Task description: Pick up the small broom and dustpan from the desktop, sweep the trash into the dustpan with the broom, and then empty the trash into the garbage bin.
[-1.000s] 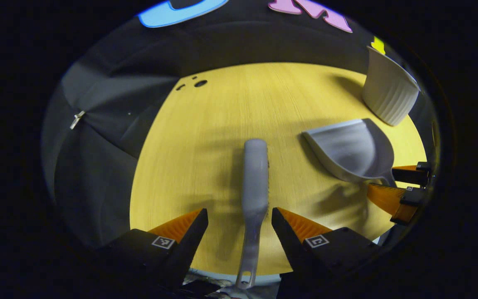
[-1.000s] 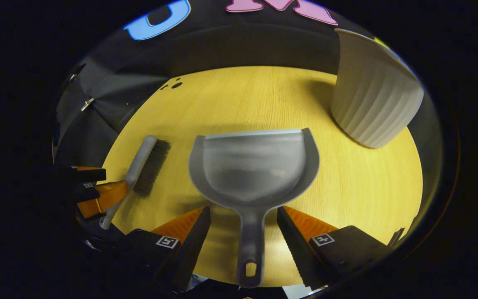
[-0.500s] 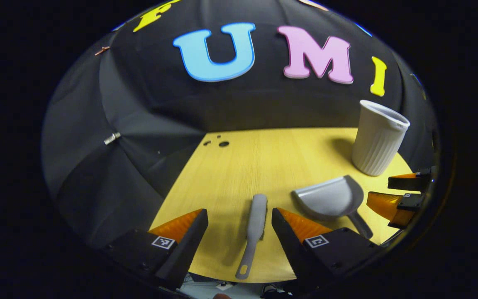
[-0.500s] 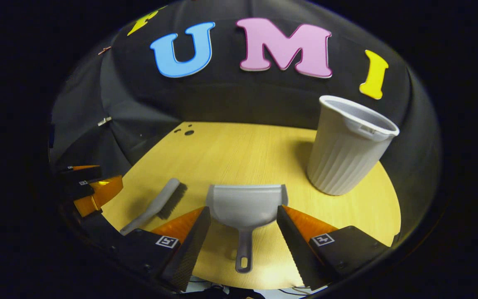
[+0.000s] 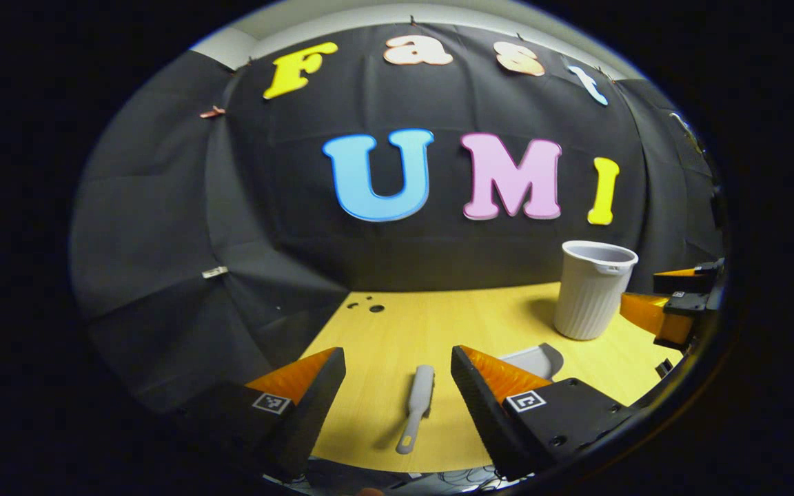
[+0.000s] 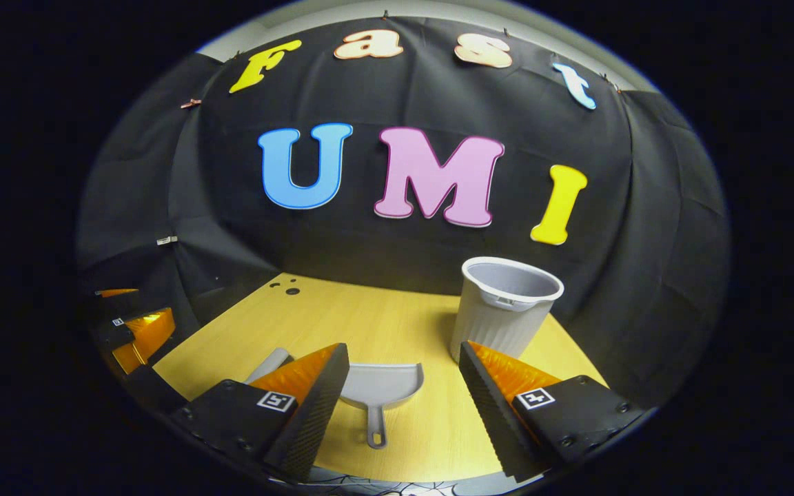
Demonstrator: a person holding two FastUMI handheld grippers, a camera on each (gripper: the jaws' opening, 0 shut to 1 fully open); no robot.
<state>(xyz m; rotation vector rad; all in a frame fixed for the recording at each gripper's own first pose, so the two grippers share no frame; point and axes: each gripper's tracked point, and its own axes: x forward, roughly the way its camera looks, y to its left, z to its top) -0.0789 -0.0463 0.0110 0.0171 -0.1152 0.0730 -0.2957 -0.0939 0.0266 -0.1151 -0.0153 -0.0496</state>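
In the left gripper view we see the left gripper (image 5: 397, 368) held above the near edge of the yellow wooden bench (image 5: 452, 320), its two orange-and-black fingers (image 5: 300, 386) spread wide with nothing between them. The small grey broom (image 5: 416, 406) lies flat on the bench below that gap, handle toward us and head pointing away, touched by neither finger. Just to its right we make out part of the grey dustpan (image 5: 531, 358), half hidden behind the right-hand finger. The white ribbed garbage bin (image 5: 591, 289) stands upright farther back on the right, and the right gripper (image 5: 673, 303) shows at the far right edge (just beside the bin in this view).

In the right gripper view the right gripper (image 6: 404, 375) also hangs over the bench (image 6: 342, 320) with its fingers (image 6: 507, 386) wide apart and empty. The dustpan (image 6: 380, 389) rests on the bench beneath the gap, handle toward us. We see only the tip of the broom (image 6: 269, 362) peeking out behind the left-hand finger. The bin (image 6: 504, 306) stands upright beyond, near the dustpan, and the left gripper (image 6: 135, 327) sits at the left edge.
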